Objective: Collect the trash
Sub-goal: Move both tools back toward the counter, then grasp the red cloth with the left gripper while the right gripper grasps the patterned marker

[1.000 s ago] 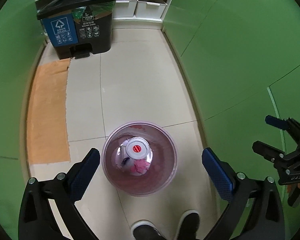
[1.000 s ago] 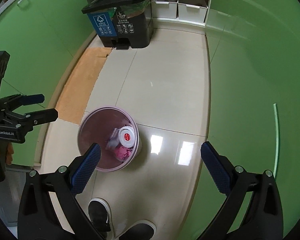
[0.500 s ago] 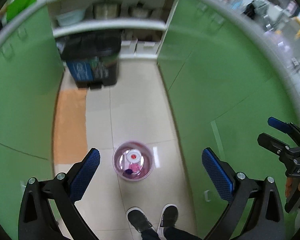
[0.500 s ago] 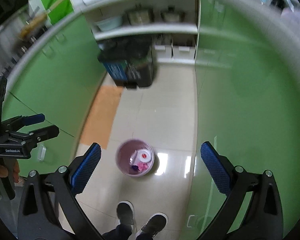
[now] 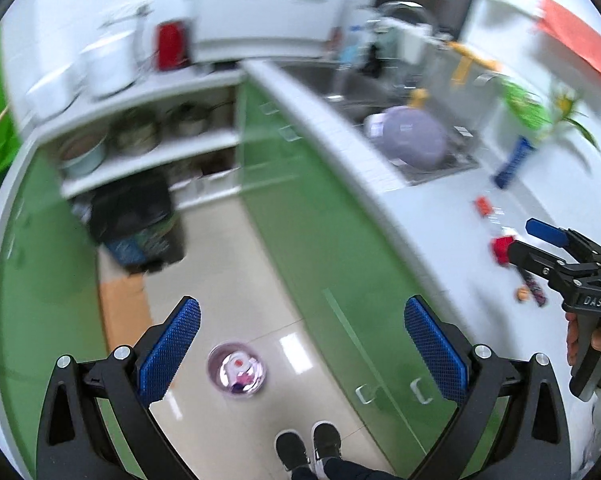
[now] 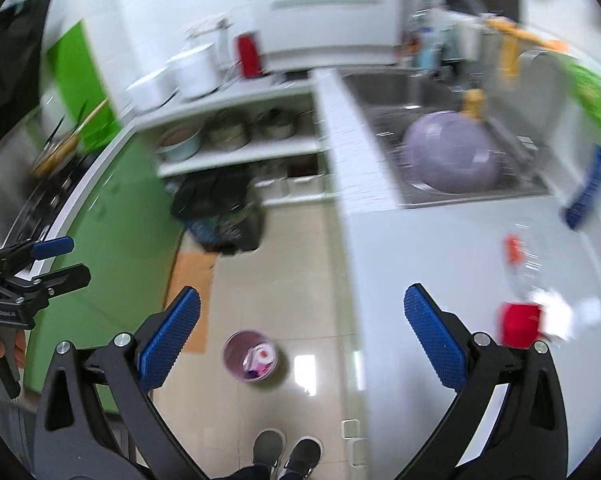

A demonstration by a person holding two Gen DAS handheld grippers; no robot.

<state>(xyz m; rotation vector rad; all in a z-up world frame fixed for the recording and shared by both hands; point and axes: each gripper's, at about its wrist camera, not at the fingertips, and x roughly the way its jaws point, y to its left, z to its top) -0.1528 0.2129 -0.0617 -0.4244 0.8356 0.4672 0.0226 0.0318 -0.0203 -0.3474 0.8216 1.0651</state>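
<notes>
Both views are now rising from the small bin (image 5: 236, 374) on the floor toward the white counter (image 6: 452, 264), where a red cup (image 6: 518, 324) is lying. The left gripper (image 5: 300, 348) and the right gripper (image 6: 300, 340) are both staying wide open and empty, so the next pickup is probably coming.

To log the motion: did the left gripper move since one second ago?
Yes. The left gripper has risen: the pink bin on the floor looks far smaller, and the countertop is visible.

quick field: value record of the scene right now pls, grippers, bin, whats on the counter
left gripper: open, empty, above the floor
right gripper: open, empty
small pink bin: on the floor, trash inside
counter: white, right of the aisle
red item: on the counter, blurred, beside white crumpled trash
sink: holds a purple basin
black pedal bin: at the aisle's far end
image: motion-blurred
</notes>
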